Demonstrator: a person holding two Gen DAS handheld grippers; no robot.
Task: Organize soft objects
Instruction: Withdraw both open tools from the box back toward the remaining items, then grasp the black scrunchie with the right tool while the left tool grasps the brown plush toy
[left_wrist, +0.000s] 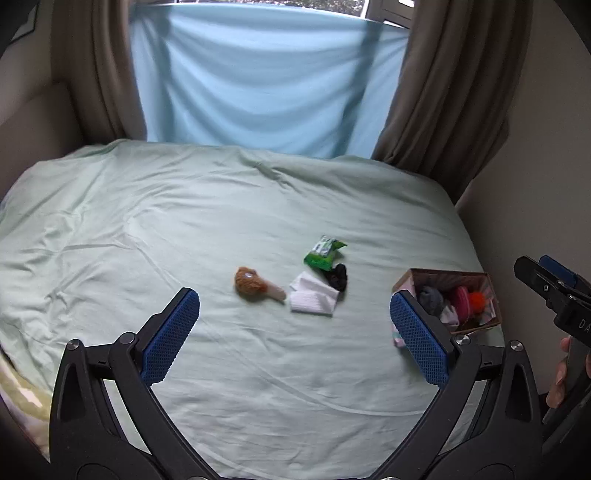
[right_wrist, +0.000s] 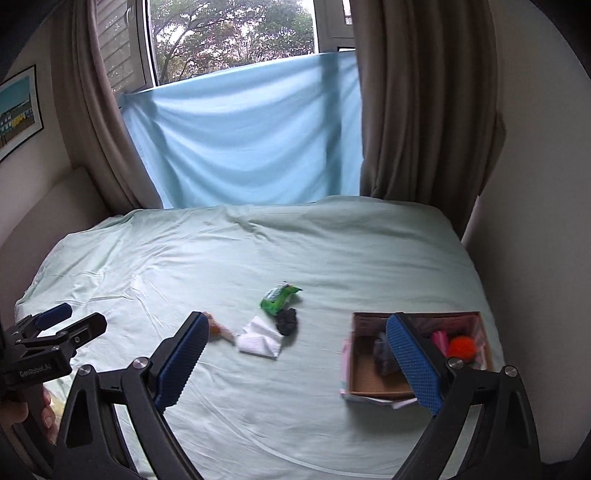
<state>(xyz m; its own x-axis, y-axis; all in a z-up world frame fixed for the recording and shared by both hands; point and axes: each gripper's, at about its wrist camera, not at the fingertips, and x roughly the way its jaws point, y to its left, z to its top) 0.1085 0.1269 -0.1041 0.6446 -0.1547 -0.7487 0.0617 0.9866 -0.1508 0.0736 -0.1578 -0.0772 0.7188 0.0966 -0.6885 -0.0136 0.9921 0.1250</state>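
Left of the box (left_wrist: 476, 280), out on the green sheet (left_wrist: 184, 229), lies the brown plush toy (left_wrist: 255, 282), long axis slanting down toward the box, stalk end nearest the white cloth (left_wrist: 312, 297); next the green packet (left_wrist: 323, 251) and black bundle (left_wrist: 337, 277), touching the cloth. Left gripper (left_wrist: 293, 332) spread wide and empty, aimed almost straight at the toy, so likely the nearer one. Right gripper (right_wrist: 295, 365) equally wide and empty, its right finger over the box, already holding an orange pompom (right_wrist: 461, 346) and other soft things
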